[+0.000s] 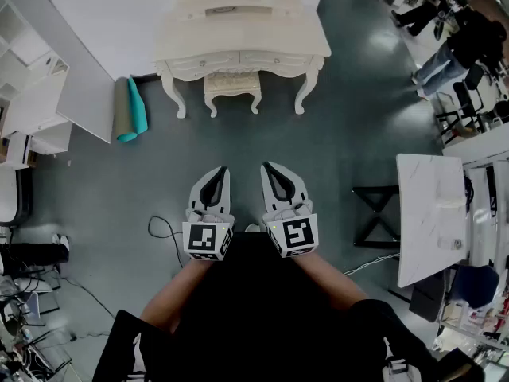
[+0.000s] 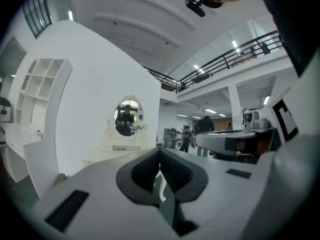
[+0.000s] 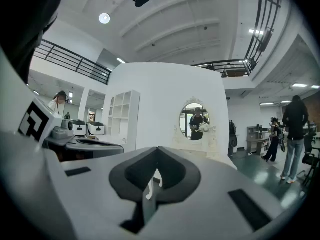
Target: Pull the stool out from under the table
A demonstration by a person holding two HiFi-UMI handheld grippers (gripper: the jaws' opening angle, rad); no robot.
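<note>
A cream stool (image 1: 232, 87) with curved legs stands tucked under the front of a cream dressing table (image 1: 242, 48) at the far wall. Both grippers hang side by side in front of me, well short of the stool. My left gripper (image 1: 220, 170) is shut with nothing in it. Just to its right, my right gripper (image 1: 267, 166) is shut and empty too. In the left gripper view the left gripper (image 2: 159, 151) points at the table and its oval mirror (image 2: 127, 117). The right gripper (image 3: 157, 150) faces the same oval mirror (image 3: 194, 118) in the right gripper view.
A rolled teal and tan mat (image 1: 128, 110) leans left of the dressing table. A white partition (image 1: 75, 58) and shelves stand at left. A white marble-top table (image 1: 432, 217) with a black frame is at right. Cables (image 1: 163, 233) lie on the dark floor. People stand far right.
</note>
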